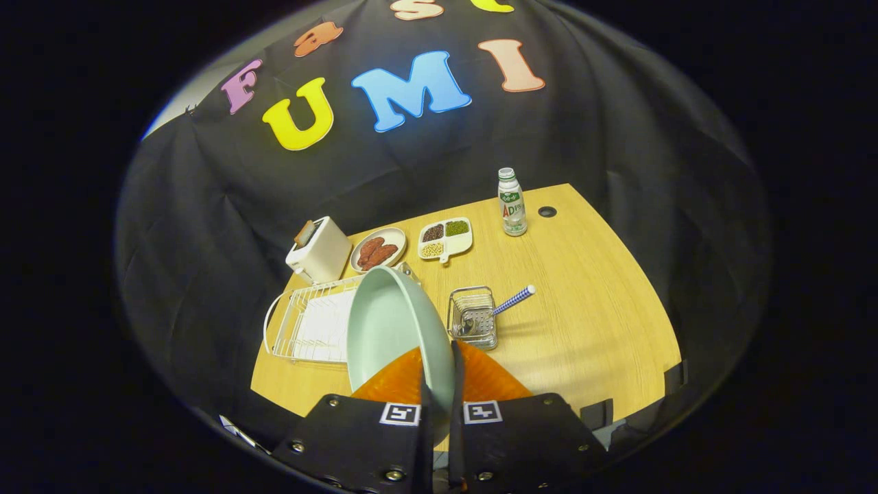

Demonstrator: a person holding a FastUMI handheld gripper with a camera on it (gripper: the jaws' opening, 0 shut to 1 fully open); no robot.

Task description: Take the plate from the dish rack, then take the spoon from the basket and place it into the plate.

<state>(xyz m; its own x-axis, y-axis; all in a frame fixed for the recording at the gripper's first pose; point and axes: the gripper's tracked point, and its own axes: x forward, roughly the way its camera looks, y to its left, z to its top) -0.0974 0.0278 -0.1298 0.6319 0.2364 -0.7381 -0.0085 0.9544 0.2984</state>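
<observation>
While clamped in the tool (439, 394), smooth round plate (391, 322) above wire rack (302, 329).

One table (590, 329) is carrying one dish rack (302, 326), one wire basket (473, 317) holding one spoon (511, 300), one toaster (319, 250), one bottle (512, 203), one sectioned tray (446, 239) and two plates: one (378, 249) bearing food, one (391, 329) sitting clamped between the fingers of the one gripper (439, 405).

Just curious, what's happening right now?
Gripper shut on plate, lifted beside dish rack. Spoon waits in basket. Nothing blocking.
</observation>
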